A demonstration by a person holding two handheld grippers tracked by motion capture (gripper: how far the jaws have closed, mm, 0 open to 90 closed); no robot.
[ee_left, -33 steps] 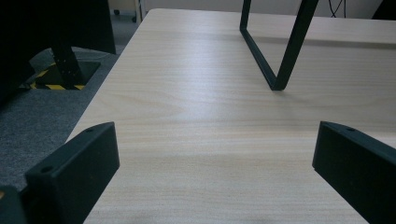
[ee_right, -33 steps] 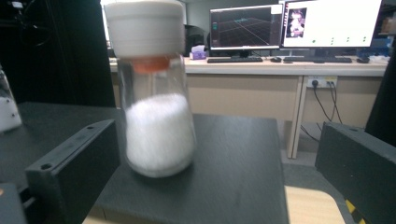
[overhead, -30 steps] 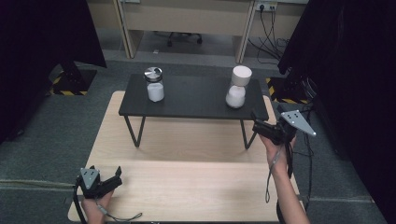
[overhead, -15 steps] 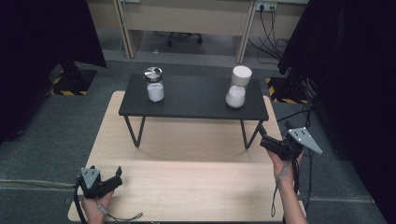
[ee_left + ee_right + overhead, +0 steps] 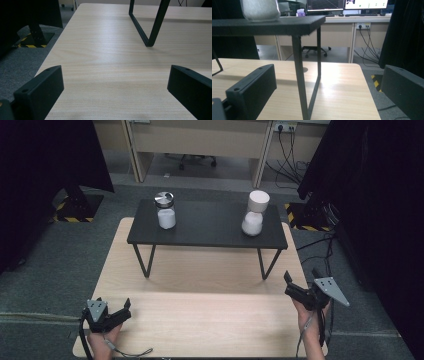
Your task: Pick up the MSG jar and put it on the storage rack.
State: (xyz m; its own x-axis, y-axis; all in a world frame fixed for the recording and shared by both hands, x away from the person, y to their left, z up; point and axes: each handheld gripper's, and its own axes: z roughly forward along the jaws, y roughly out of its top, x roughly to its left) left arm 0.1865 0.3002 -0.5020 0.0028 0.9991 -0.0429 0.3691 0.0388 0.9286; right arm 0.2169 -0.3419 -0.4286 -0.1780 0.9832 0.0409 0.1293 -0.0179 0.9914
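Right now both hands are waiting at the near edge of the tabletop (image 5: 200, 320), and neither tool is carrying anything. The left hand-held gripper (image 5: 120, 311) is sitting low over the wood with its jaws spread wide, bare tabletop showing between them in the left gripper view. The right hand-held gripper (image 5: 291, 290) is likewise gaping and empty, and it is pointing ahead toward the black stand (image 5: 207, 227), whose leg (image 5: 299, 75) is rising just in front of its jaws. Up on that stand, ahead of and above the right hand-held gripper, the white hourglass-shaped container (image 5: 255, 212) is standing upright; well ahead of the left one, the glass jar (image 5: 165, 210) with a metal lid is standing too. Both probably sit raised so that a level, open-jawed reach can close around them.
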